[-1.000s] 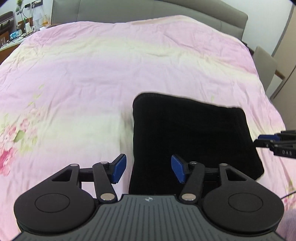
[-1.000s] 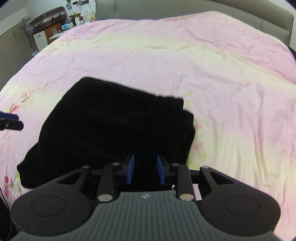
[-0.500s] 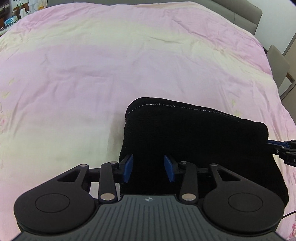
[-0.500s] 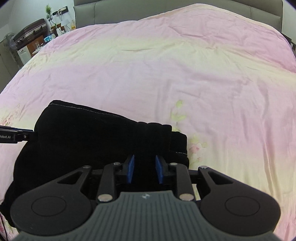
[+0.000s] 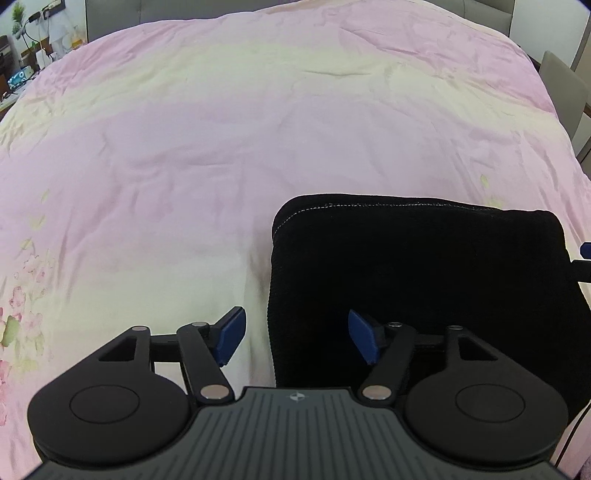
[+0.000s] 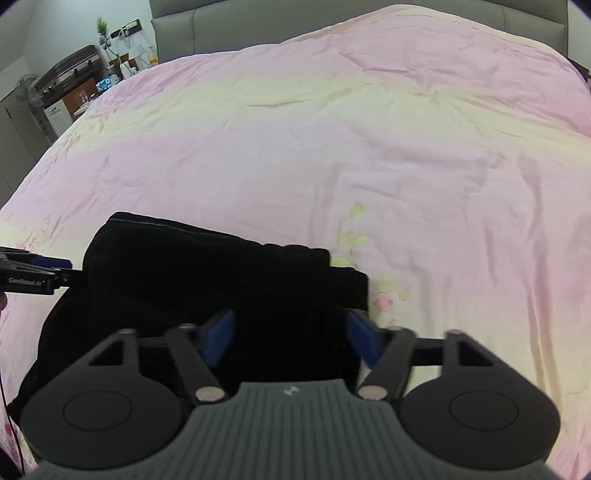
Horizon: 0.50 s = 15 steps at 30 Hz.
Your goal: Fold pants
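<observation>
Black pants lie folded into a thick rectangle on the pink bedspread. My left gripper straddles the near left edge of the stack, its jaws opening, pads off the cloth. In the right wrist view the pants fill the lower left. My right gripper hovers over their near right edge, jaws opening, blue pads wide apart with black fabric below them. The left gripper's tip shows at the far left, and the right one's tip at the left view's right margin.
The bed's grey headboard runs along the back. A bedside cabinet with a suitcase stands at the back left. A grey chair is beside the bed on the right.
Both grippers moved down and in over the pants, closed on the fabric half a second ago, and have since opened wide. The pants now lie as a tighter, thicker stack.
</observation>
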{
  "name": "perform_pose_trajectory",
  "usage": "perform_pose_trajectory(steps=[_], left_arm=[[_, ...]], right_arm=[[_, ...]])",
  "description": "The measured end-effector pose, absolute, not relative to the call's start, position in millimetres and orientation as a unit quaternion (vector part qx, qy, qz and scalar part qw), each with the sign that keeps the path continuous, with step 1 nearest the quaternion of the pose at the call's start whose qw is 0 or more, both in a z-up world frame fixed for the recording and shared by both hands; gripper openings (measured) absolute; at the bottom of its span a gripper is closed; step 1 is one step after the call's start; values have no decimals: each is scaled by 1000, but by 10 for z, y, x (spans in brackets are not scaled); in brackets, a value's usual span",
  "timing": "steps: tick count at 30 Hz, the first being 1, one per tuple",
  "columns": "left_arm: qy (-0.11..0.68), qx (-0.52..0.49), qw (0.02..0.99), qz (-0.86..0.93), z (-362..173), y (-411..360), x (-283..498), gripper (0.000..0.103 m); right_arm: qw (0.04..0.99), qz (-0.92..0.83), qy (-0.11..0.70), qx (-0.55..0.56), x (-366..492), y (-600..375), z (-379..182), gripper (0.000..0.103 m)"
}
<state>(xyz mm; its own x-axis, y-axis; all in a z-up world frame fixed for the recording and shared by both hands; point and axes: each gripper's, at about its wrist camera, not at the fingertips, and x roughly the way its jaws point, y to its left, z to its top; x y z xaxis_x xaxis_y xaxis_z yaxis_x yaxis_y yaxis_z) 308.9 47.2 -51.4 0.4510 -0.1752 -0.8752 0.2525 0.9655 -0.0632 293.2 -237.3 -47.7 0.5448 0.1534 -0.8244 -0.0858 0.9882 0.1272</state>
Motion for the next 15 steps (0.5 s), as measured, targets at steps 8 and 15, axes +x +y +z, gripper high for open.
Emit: perform_pose_trajectory(steps=[8,15], left_arm=[[543,-15,826,-151,-514,627,3045,85],[585,-141,778,-179,-814,924,3139,97]], right_arm=[[816,83,538,194,2822,-2882,-898,79],[762,92,551,326,2932,-3024,-1263,85]])
